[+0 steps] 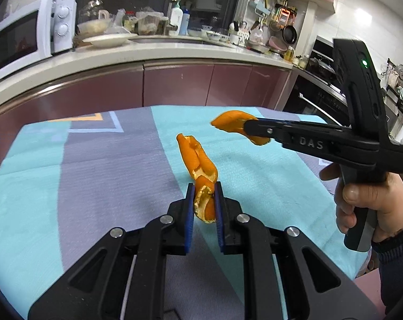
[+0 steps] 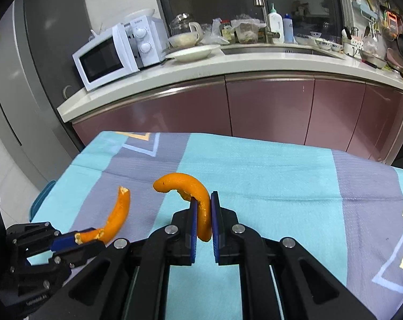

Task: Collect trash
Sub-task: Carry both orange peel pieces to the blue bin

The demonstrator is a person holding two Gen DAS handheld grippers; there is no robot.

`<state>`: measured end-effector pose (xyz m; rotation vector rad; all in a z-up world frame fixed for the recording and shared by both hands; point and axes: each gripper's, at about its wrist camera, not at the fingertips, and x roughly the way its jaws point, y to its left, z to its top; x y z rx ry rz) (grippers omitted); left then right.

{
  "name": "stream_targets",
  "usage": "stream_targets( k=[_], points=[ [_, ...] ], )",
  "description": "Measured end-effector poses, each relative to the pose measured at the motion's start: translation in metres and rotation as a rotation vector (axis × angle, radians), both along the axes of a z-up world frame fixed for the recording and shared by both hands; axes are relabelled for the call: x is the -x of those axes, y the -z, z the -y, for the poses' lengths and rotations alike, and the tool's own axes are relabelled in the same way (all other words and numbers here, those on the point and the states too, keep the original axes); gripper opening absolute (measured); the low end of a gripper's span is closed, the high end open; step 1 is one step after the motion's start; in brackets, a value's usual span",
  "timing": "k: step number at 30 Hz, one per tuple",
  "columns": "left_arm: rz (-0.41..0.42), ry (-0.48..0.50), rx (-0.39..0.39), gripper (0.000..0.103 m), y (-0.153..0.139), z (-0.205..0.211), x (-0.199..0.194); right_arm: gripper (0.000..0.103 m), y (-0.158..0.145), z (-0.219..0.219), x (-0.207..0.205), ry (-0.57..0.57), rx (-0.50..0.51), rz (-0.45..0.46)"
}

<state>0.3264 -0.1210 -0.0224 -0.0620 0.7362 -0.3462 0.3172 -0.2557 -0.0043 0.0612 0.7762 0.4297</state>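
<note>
Two pieces of orange peel are held above the table, one in each gripper. The left gripper (image 1: pixel 204 200) is closed almost fully on the long peel strip (image 1: pixel 198 160), which is clamped between the blue pads (image 1: pixel 190 208) at its lower end; the remainder of the strip projects forward and upward beyond the fingertips. In the right wrist view the same strip (image 2: pixel 116 218) is seen curving up from the left gripper (image 2: pixel 76 238) at the lower left.

The right gripper (image 2: pixel 202 213) is likewise nearly closed on the curved peel piece (image 2: pixel 186 184). That piece is pinched near one end, and its free end arcs over to the left. In the left wrist view the right gripper (image 1: pixel 250 128) is seen from the side, with the person's hand (image 1: pixel 369 200) wrapped around its handle and the curved peel piece (image 1: pixel 228 121) protruding from the tip.

Both pieces are clear of the tablecloth (image 1: pixel 68 186), which is patterned in turquoise and grey. Behind the table, a kitchen counter (image 2: pixel 228 66) bearing a white microwave (image 2: pixel 105 58) is visible.
</note>
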Motion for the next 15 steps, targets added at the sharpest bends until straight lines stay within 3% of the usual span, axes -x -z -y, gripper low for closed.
stream_targets(
  k=[15],
  points=[
    [0.104,-0.091,-0.017,0.014,-0.041,-0.042,0.09,0.008,-0.026,-0.01,0.095,-0.02,-0.048,0.121]
  ],
)
